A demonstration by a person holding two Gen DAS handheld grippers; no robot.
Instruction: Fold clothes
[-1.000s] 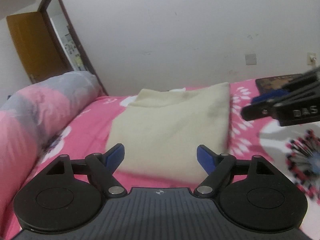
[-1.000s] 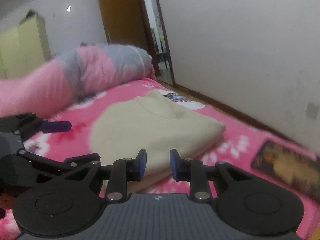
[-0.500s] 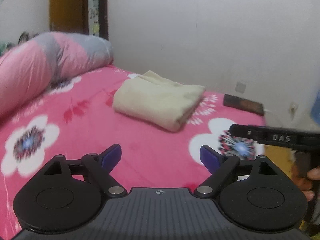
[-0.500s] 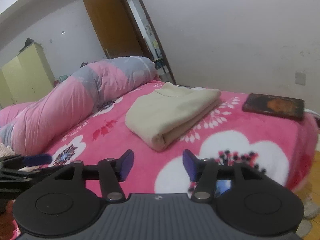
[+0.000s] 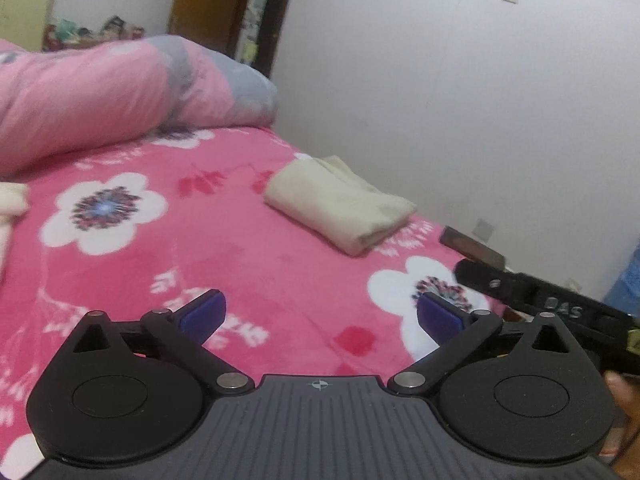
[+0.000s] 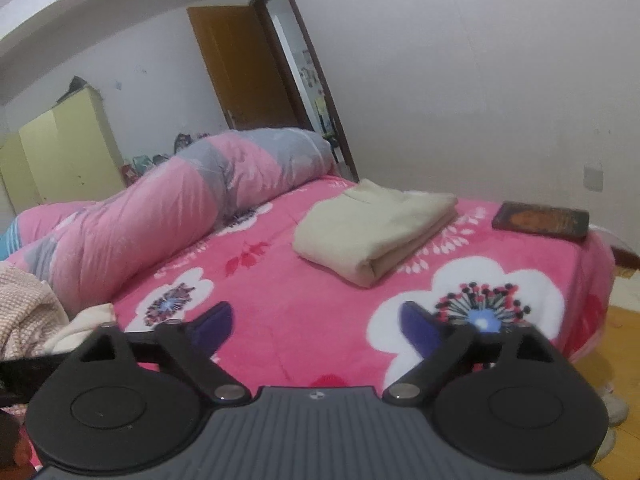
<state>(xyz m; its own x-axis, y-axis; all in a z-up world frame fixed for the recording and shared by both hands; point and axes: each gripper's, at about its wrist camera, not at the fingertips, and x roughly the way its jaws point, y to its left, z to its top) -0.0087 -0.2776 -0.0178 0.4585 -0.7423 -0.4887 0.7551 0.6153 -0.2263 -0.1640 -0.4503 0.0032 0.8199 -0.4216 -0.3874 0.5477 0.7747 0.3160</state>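
Observation:
A folded cream garment (image 5: 340,206) (image 6: 372,226) lies on the pink flowered bedspread (image 5: 248,264) (image 6: 280,292), near the wall side of the bed. My left gripper (image 5: 320,314) hangs well back from it, jaws opening wide, nothing between them. My right gripper (image 6: 316,326) is also far short of the garment, its jaws opening with only the bedspread behind them. The right gripper's black body (image 5: 560,308) shows at the right edge of the left wrist view. A heap of unfolded light clothes (image 6: 36,320) (image 5: 12,200) lies at the left.
A rolled pink and grey quilt (image 6: 180,200) (image 5: 120,96) runs along the far side of the bed. A dark book (image 6: 542,220) sits near the bed's corner. A white wall, an open wooden door (image 6: 248,68) and a yellow wardrobe (image 6: 60,148) stand beyond.
Both grippers have pulled back from the folded garment, which now looks small and distant. The right jaws went from nearly shut to wide; the left widened a little and the left view rolled.

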